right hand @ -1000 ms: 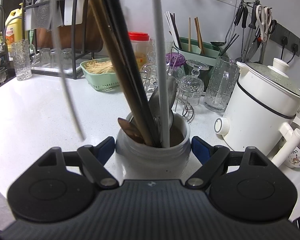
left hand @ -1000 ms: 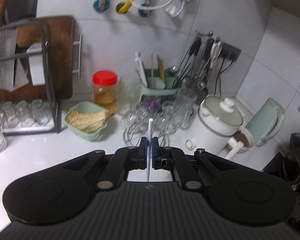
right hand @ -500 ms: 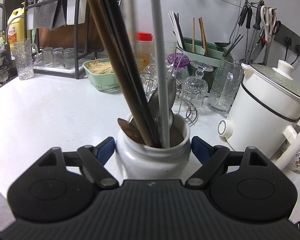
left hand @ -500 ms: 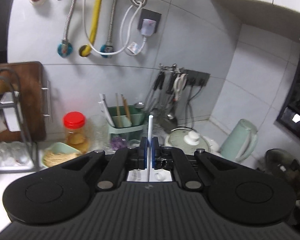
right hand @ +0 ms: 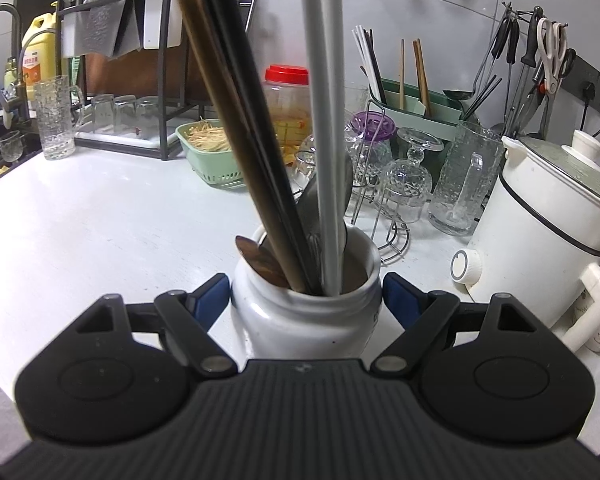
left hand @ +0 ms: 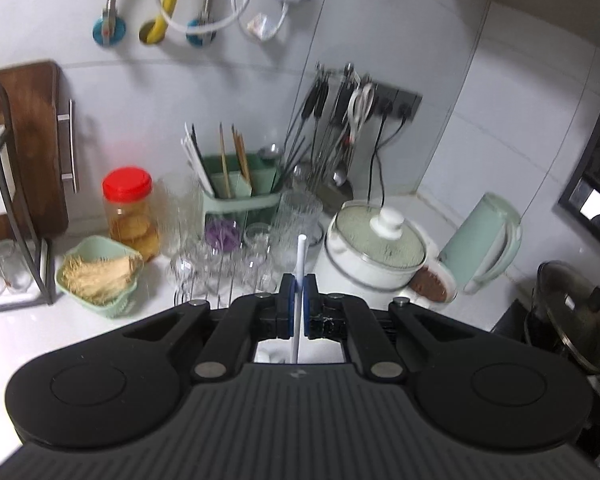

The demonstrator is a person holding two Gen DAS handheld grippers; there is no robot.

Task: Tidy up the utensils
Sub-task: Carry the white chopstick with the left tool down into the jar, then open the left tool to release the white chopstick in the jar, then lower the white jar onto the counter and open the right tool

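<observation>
My left gripper point(left hand: 299, 292) is shut on a thin white chopstick point(left hand: 300, 264) that stands upright between its blue pads, high above the counter. My right gripper point(right hand: 306, 296) has its jaws around a white ceramic jar point(right hand: 306, 320) on the white counter, the blue pads touching its sides. The jar holds two white chopsticks point(right hand: 324, 128), a brown one and a black one point(right hand: 236, 112), a metal spoon and a wooden spoon point(right hand: 256, 258). One of the white sticks runs up out of the frame.
A green utensil holder point(left hand: 240, 196) with chopsticks stands at the wall. Around it are glasses on a wire rack point(right hand: 404, 176), a red-lidded jar point(left hand: 130, 212), a green basket point(left hand: 100, 276), a white cooker point(right hand: 548, 220), a kettle point(left hand: 480, 240), hanging tools point(left hand: 340, 112) and a dish rack point(right hand: 120, 80).
The left gripper tilted up toward the wall, then down again, keeping the white chopstick. In the right wrist view a second white stick swept in from the left and now stands in the jar.
</observation>
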